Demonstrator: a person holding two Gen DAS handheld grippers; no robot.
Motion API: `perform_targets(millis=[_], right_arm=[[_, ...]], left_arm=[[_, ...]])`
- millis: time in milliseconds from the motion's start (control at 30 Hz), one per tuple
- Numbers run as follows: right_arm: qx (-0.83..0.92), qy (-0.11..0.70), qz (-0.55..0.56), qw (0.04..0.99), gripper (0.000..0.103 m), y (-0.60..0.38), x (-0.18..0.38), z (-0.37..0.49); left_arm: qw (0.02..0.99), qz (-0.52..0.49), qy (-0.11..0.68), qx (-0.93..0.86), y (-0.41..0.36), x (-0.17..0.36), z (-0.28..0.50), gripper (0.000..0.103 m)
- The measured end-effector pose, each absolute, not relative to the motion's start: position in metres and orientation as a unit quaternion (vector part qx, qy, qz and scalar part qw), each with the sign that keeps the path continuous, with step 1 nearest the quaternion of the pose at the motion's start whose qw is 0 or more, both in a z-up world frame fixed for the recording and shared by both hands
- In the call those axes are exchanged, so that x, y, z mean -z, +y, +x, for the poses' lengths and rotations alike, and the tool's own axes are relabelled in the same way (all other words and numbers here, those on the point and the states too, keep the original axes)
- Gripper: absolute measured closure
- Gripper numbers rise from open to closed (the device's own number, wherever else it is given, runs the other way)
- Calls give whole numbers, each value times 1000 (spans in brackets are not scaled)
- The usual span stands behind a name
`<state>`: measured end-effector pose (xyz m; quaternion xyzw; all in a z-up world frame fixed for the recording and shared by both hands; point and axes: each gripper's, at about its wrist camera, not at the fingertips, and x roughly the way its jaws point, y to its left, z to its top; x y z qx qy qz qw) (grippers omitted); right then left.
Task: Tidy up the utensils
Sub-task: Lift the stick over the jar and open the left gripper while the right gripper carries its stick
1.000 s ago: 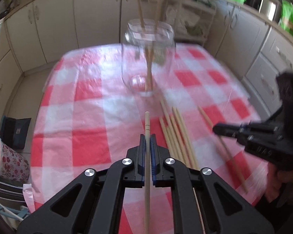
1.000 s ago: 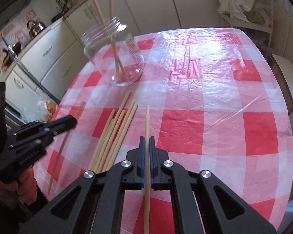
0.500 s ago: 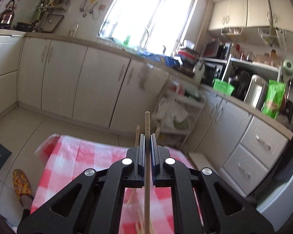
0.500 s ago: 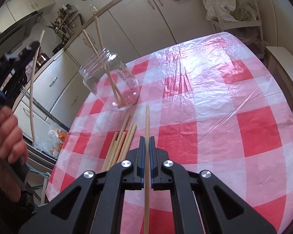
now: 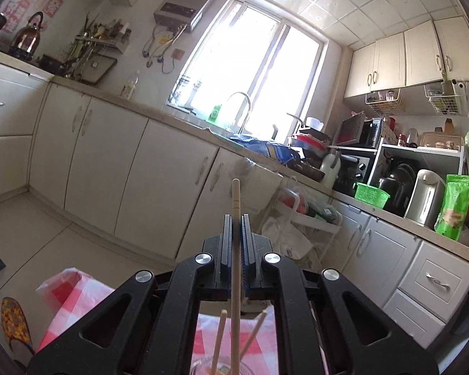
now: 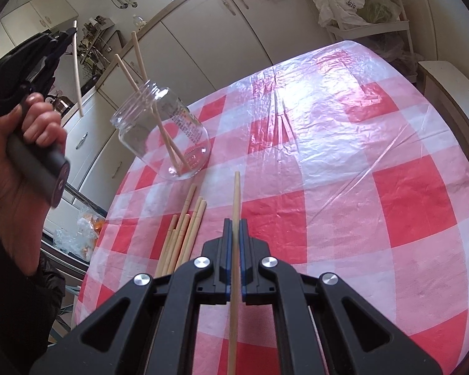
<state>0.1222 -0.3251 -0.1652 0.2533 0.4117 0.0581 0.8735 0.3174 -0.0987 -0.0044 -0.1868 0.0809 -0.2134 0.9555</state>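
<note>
My left gripper [image 5: 236, 218] is shut on a wooden chopstick [image 5: 235, 193] and holds it upright above the glass jar [image 6: 162, 137]. The right wrist view shows that gripper [image 6: 67, 32] raised at the left with its chopstick [image 6: 77, 72] hanging down beside the jar mouth. The jar stands on the red checked tablecloth [image 6: 344, 156] with two chopsticks [image 6: 134, 72] in it; their tips [image 5: 223, 314] show below my left gripper. My right gripper [image 6: 234, 223] is shut on another chopstick [image 6: 236, 197] above the cloth. Several loose chopsticks [image 6: 184, 231] lie in front of the jar.
Cream kitchen cabinets [image 5: 134, 168] and a cluttered counter [image 5: 390, 181] stand beyond the table. A white rack with bags [image 6: 359, 3] stands past the table's far edge. A plastic bag [image 6: 84, 228] lies on the floor at the left.
My left gripper has swung from pointing down at the table to level, lifting its chopstick high over the jar. My right gripper has kept its chopstick and barely moved.
</note>
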Motion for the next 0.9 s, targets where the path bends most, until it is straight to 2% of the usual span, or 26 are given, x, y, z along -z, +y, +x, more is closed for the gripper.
perform_targets(millis=[500, 900], right_arm=[[-53, 415, 259, 871, 98, -328, 168, 125], [-53, 414, 257, 872, 98, -328, 168, 125]], left_arm=[[968, -134, 83, 193, -120, 56, 320, 98], [966, -87, 144, 198, -114, 86, 296, 98]])
